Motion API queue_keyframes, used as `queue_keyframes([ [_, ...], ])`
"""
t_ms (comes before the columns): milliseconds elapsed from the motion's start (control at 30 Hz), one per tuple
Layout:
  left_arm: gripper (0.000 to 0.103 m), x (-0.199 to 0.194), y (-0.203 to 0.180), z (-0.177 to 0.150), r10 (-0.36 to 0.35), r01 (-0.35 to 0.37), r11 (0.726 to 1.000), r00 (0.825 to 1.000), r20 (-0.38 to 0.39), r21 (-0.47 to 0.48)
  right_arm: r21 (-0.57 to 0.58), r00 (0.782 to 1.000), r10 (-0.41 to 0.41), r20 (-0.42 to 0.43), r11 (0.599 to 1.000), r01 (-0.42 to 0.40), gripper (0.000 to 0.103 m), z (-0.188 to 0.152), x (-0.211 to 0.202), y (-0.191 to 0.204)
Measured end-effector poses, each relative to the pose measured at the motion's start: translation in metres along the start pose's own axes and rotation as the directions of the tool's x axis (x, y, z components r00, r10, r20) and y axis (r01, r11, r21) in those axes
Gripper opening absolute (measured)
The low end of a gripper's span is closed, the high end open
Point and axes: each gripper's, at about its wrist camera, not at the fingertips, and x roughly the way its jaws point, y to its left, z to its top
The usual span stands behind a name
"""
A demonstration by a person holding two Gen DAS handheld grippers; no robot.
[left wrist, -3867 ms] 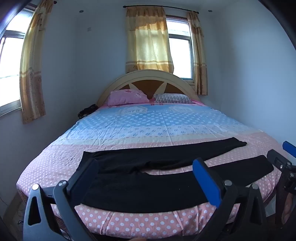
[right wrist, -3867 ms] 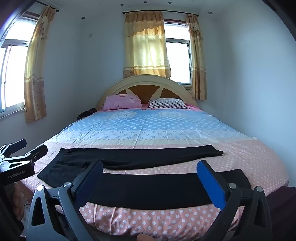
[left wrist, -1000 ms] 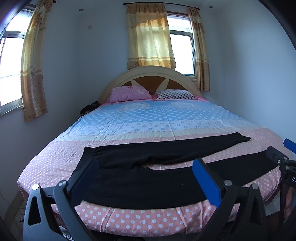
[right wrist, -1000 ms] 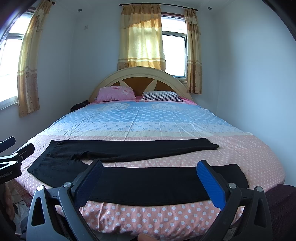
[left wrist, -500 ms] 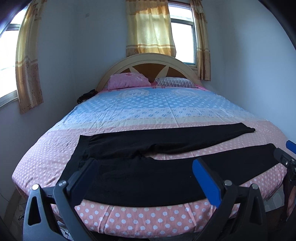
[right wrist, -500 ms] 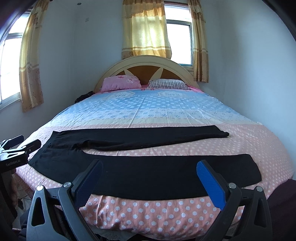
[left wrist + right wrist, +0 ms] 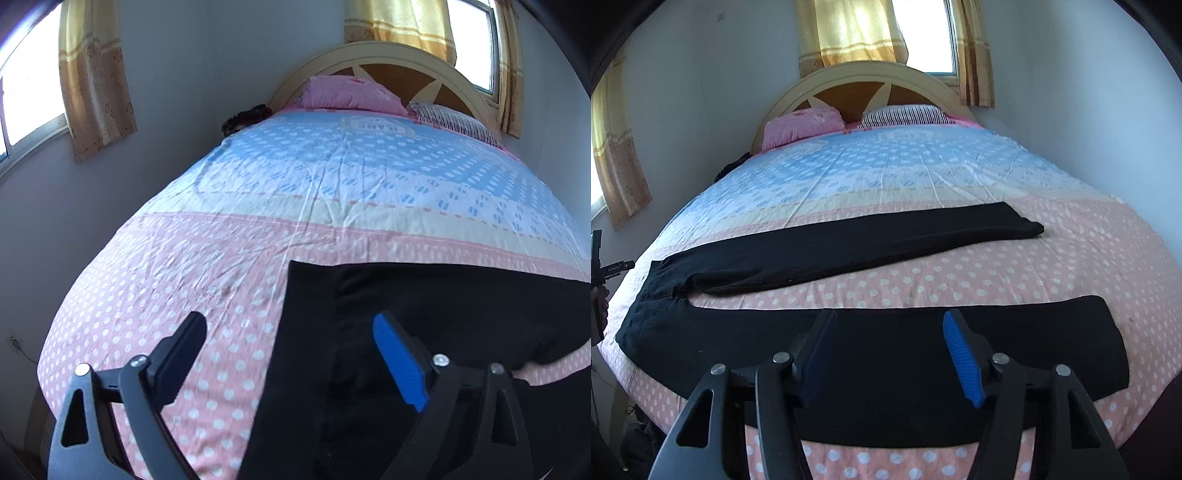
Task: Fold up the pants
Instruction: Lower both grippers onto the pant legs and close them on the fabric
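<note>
Where the left wrist view ends at its lower and right edges, the black pants (image 7: 424, 314) are cut off; they lie at the bed's (image 7: 221, 258) foot edge, under the wide-open, empty left gripper (image 7: 288, 354). A pink pillow (image 7: 347, 94) sits by the headboard.

In the right wrist view, the right gripper (image 7: 886, 343), moderately spread and empty, hides part of the near leg (image 7: 886, 354).

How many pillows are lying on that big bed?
2, both at the headboard end: a pink pillow on the left and a black-and-white striped pillow right beside it. Nothing suggests more, though bedding could hide one.
</note>
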Motion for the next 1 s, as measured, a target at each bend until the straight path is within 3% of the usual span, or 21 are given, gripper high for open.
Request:
queue_keyframes([
  [133,0.069,0.042,0.011,0.013,-0.072,0.071,0.997,0.995,-0.064,-0.021,0.026,0.998,-0.063,-0.03,0.998,0.064,0.061,0.024,0.03,-0.031],
  [233,0.064,0.067,-0.001,0.017,-0.086,0.087,0.996,0.991,-0.103,0.004,0.05,0.995,-0.089,-0.035,0.995,0.091,0.061,0.044,0.044,-0.05],
  [433,0.041,0.107,-0.02,0.02,-0.087,0.101,0.992,0.981,-0.172,0.072,0.112,0.99,-0.126,-0.07,0.985,0.133,0.061,0.078,0.077,-0.093],
  [667,0.037,0.11,-0.017,0.02,-0.106,0.119,0.99,0.98,-0.167,0.074,0.191,0.979,-0.161,-0.128,0.964,0.184,0.061,0.111,0.12,-0.147],
  [733,0.03,0.109,-0.017,0.021,-0.106,0.121,0.989,0.981,-0.165,0.081,0.198,0.976,-0.169,-0.137,0.961,0.194,0.061,0.12,0.13,-0.156],
  [833,0.015,0.107,-0.018,0.021,-0.094,0.11,0.99,0.983,-0.159,0.091,0.162,0.969,-0.204,-0.143,0.96,0.226,0.061,0.136,0.146,-0.161],
  [1000,0.011,0.108,-0.02,0.02,-0.082,0.099,0.989,0.986,-0.147,0.114,0.097,0.957,-0.228,-0.179,0.964,0.247,0.061,0.156,0.184,-0.166],
])
